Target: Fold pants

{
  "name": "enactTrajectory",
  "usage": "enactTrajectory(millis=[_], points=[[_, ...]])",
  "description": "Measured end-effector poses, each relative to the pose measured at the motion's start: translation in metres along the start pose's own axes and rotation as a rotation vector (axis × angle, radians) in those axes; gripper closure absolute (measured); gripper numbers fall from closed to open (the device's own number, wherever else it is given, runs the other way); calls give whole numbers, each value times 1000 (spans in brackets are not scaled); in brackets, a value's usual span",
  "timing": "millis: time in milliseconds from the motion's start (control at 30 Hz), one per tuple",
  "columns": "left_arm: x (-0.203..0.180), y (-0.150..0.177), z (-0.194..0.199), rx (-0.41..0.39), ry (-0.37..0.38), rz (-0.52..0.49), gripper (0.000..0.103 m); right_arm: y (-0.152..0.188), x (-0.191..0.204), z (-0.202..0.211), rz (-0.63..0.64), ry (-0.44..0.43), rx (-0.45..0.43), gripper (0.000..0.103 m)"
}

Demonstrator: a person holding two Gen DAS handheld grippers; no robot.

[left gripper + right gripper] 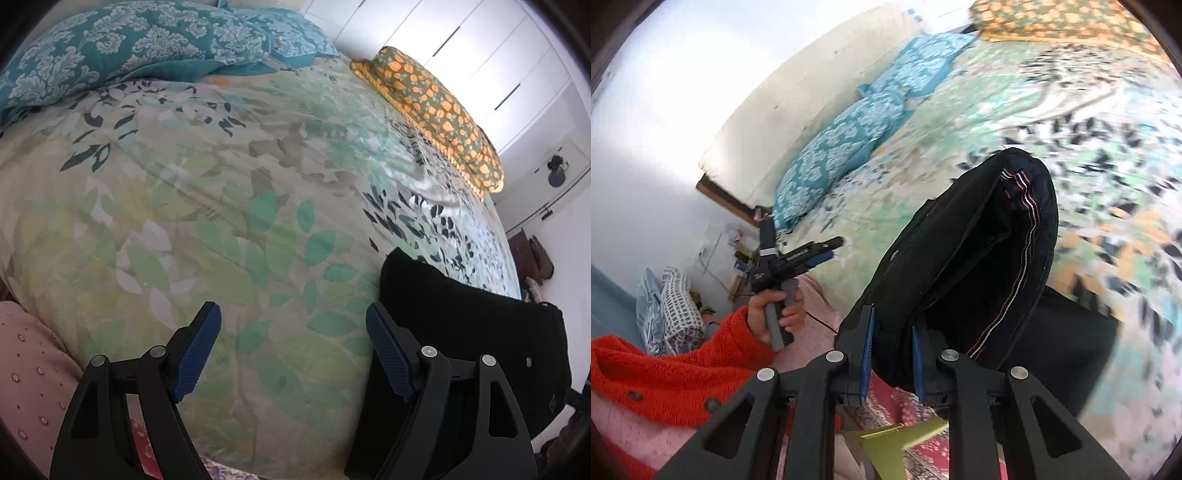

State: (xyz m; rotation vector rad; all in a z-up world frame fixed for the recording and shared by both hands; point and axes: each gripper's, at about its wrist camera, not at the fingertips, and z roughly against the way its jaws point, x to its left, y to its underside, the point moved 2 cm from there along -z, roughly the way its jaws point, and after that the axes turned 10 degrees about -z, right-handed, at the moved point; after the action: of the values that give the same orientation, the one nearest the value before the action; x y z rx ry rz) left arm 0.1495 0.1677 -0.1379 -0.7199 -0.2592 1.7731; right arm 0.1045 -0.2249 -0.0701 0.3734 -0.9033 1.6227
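Observation:
The black pants (pixel 964 266) hang from my right gripper (pixel 892 350), which is shut on the waistband; the striped inner lining shows. The rest of the pants trails down onto the bed. In the left wrist view the pants (pixel 472 325) lie at the lower right, by the right finger. My left gripper (pixel 293 332) is open and empty, held over the leaf-print bedspread (pixel 221 206). It also shows in the right wrist view (pixel 827 249), held in a hand with an orange sleeve.
Teal patterned pillows (pixel 122 48) lie at the head of the bed. An orange-flowered cushion (pixel 436 107) lies along the far side by white wardrobe doors (pixel 498 55). A pink cloth (pixel 33 369) sits at the near left. Clutter lies on the floor (pixel 676 302).

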Motion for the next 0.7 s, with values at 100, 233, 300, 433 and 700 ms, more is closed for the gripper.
enactTrajectory(millis=[100, 233, 300, 433, 700], points=[[-7, 1, -1, 4, 11, -24, 21, 14, -33, 13, -69, 38, -9, 85], [-23, 4, 1, 5, 38, -83, 21, 38, -80, 14, -170, 74, 9, 85], [-33, 5, 5, -1, 49, -123, 21, 51, -104, 7, -223, 93, 14, 85], [-61, 11, 10, -4, 79, -224, 21, 68, -147, -16, -322, 153, 48, 85], [-122, 42, 8, 47, 155, -445, 21, 48, -133, 4, -204, 345, 17, 55]])
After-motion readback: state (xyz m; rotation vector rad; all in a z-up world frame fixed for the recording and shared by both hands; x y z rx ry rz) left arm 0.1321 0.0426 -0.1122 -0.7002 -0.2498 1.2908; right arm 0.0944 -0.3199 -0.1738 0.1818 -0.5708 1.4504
